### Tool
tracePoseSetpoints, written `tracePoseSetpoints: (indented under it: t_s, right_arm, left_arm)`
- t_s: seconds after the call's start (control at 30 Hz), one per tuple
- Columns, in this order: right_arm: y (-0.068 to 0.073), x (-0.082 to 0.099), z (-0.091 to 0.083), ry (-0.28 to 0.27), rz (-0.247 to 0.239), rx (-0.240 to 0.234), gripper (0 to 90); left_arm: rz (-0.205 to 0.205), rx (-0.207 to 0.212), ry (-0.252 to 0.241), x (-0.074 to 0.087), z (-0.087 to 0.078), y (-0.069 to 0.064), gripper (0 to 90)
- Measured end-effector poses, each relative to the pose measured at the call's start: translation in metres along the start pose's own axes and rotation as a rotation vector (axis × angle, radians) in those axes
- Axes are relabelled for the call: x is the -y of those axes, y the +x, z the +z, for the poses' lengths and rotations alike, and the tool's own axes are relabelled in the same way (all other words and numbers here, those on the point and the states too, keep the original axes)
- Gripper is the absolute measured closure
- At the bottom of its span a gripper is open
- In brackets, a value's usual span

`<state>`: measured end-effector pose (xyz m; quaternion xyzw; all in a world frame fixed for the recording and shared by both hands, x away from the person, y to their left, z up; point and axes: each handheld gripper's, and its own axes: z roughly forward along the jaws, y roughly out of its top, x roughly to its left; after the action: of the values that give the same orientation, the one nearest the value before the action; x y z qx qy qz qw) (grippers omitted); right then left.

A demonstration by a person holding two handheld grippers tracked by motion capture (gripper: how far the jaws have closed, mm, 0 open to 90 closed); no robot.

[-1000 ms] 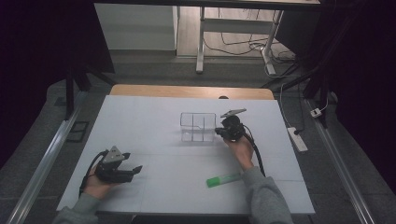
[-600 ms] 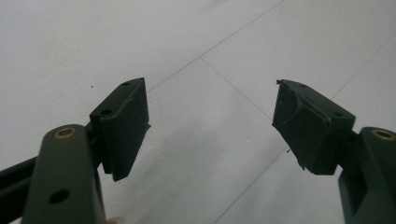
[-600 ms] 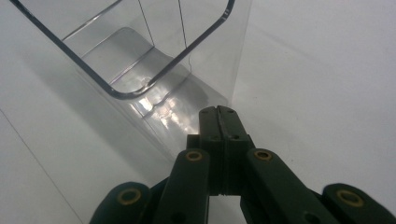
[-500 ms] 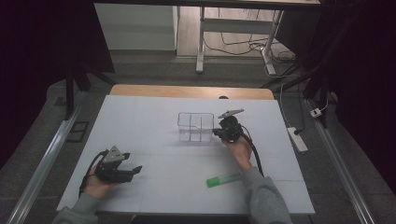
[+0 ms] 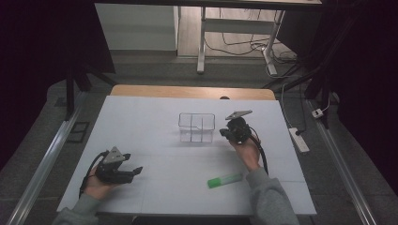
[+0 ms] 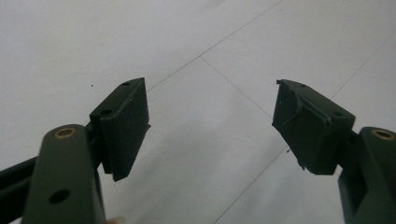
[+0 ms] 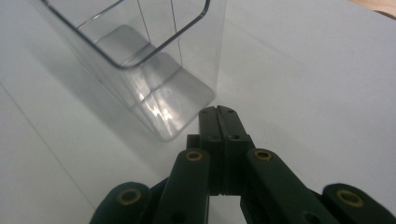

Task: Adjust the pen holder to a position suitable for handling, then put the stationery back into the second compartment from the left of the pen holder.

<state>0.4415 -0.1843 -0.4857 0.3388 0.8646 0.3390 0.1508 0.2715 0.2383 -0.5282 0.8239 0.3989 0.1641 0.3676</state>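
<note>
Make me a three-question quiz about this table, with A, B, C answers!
1. Where is the clear divided bin?
A. beside the right gripper
B. beside the left gripper
C. on the floor

2. What colour is the tube lying near the person's right sleeve?
A. red
B. green
C. blue

3. How are the left gripper's jaws?
A. shut
B. holding the tube
C. open

Answers: 1 A, the bin stands just left of the right gripper in the high view. 2 B, it is bright green. 3 C, bare table shows between them in the left gripper view.

a green tube (image 5: 225, 180) lies on the white table (image 5: 155, 108), a power strip (image 5: 299, 139) on the floor beside it.
</note>
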Motion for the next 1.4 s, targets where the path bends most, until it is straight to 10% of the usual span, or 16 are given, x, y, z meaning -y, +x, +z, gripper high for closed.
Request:
tracePoseSetpoints:
  t_s: [0.67,1.4]
  right_arm:
    - [-0.004,0.015,-0.036,-0.006,-0.069,-0.098,45.8]
    - [0.012,0.025,-0.061,-0.003,-0.205,-0.222,36.8]
  left_arm:
    - [0.002,0.001,0.0,-0.001,0.001,0.001,27.0]
    - [0.008,0.003,0.0,-0.001,0.002,0.001,27.1]
